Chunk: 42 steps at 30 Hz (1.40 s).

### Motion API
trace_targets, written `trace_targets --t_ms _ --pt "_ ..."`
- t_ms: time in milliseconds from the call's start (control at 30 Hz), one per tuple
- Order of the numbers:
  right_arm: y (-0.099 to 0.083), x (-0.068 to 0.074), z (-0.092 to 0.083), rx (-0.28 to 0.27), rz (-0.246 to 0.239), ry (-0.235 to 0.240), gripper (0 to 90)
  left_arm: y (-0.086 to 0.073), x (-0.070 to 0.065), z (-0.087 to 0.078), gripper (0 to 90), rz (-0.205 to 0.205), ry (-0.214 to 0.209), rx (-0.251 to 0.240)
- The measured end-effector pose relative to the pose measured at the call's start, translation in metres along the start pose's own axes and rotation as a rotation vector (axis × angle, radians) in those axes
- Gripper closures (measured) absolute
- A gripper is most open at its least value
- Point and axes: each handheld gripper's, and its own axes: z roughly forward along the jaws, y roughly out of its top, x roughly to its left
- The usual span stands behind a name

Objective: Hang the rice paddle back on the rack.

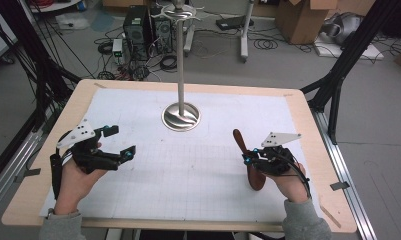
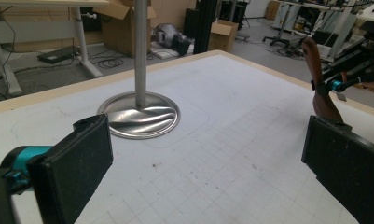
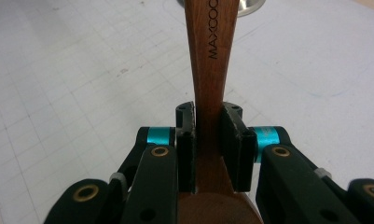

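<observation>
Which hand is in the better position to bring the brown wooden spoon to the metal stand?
The right. Its gripper already has its fingers shut on the brown wooden spoon, lifted beside the metal stand. The left gripper is open and empty, on the far side from the spoon.

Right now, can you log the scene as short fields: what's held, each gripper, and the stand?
held item: brown wooden utensil, handle angled up toward the stand
right gripper: shut on the utensil's handle
left gripper: open, nothing between its jaws
stand: metal pole on a round base, far centre of the table
contact: utensil and stand apart
</observation>
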Motion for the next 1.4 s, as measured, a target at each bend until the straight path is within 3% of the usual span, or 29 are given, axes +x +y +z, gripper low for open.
trace_targets --t_ms 400,600,767,1400 --pt "0.004 -0.011 -0.005 -0.090 0.037 0.011 76.8 -0.003 0.002 -0.012 2.3 -0.008 0.025 -0.007" --pt "0.011 -0.018 -0.016 -0.146 0.046 0.043 76.9 -0.003 0.003 -0.018 2.3 -0.006 0.039 -0.014" --pt "0.022 -0.020 -0.019 -0.150 0.025 0.049 77.0 -0.003 0.002 -0.020 2.2 -0.009 0.042 -0.013" --pt "0.069 -0.032 -0.028 -0.207 0.017 0.097 77.1 -0.005 0.002 -0.019 2.3 -0.013 0.040 -0.007"
